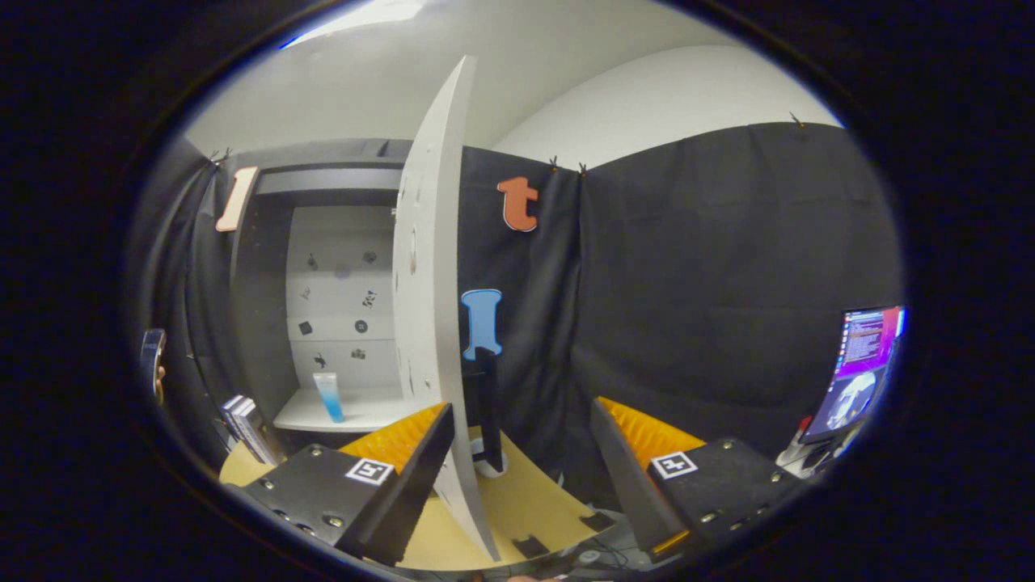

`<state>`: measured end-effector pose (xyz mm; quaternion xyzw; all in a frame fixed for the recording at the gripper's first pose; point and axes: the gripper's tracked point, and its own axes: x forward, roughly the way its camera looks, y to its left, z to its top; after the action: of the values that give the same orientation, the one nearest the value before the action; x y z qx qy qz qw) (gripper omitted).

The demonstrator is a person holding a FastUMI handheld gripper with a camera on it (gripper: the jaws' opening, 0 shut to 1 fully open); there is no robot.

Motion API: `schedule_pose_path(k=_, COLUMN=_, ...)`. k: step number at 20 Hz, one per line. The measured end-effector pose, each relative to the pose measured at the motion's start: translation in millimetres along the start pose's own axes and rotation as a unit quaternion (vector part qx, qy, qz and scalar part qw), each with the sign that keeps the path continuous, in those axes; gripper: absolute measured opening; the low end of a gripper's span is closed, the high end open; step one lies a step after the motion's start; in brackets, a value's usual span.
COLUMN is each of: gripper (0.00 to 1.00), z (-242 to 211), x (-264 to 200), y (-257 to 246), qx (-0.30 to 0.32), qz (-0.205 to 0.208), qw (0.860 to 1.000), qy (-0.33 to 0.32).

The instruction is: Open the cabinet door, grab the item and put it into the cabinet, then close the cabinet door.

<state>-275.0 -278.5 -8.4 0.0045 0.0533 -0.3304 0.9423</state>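
The white cabinet door [433, 267] stands wide open, edge-on toward me, and its lower edge runs down between my fingers. Behind it to the left is the open cabinet [340, 283] with a pale back wall and a white shelf [364, 414]. A blue tube [330, 396] stands upright on that shelf, beyond my left finger. My gripper [521, 432] is open, its fingers spread wide with nothing pressed between them. The door's edge lies close to the left finger.
A tan tabletop [525, 501] lies below the fingers. A dark upright post on a white base [487, 404] stands just past the door. Some books or boxes [247, 428] lean at the cabinet's left. A laptop with a lit screen [861, 372] sits far right.
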Motion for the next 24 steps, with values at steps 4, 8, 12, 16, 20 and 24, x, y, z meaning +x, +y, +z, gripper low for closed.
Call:
schedule_pose_path(k=4, gripper=0.99, z=2, x=12, y=-4, qx=0.0, qz=-0.017, qw=1.0, qy=-0.005)
schedule_pose_path(k=8, gripper=0.92, z=3, x=22, y=14, qx=0.009, qz=0.017, qw=1.0, qy=0.006)
schedule_pose_path(k=12, gripper=0.92, z=4, x=14, y=36, qx=0.009, qz=0.065, qw=0.998, qy=0.013)
schedule_pose_path(k=16, gripper=0.92, z=2, x=5, y=63, qx=0.016, qz=0.113, qw=0.993, qy=0.021)
schedule_pose_path(k=20, gripper=0.92, z=4, x=-2, y=109, qx=0.023, qz=0.189, qw=0.981, qy=0.026)
schedule_pose_path(k=24, gripper=0.92, z=2, x=-8, y=172, qx=0.021, qz=0.282, qw=0.958, qy=0.037)
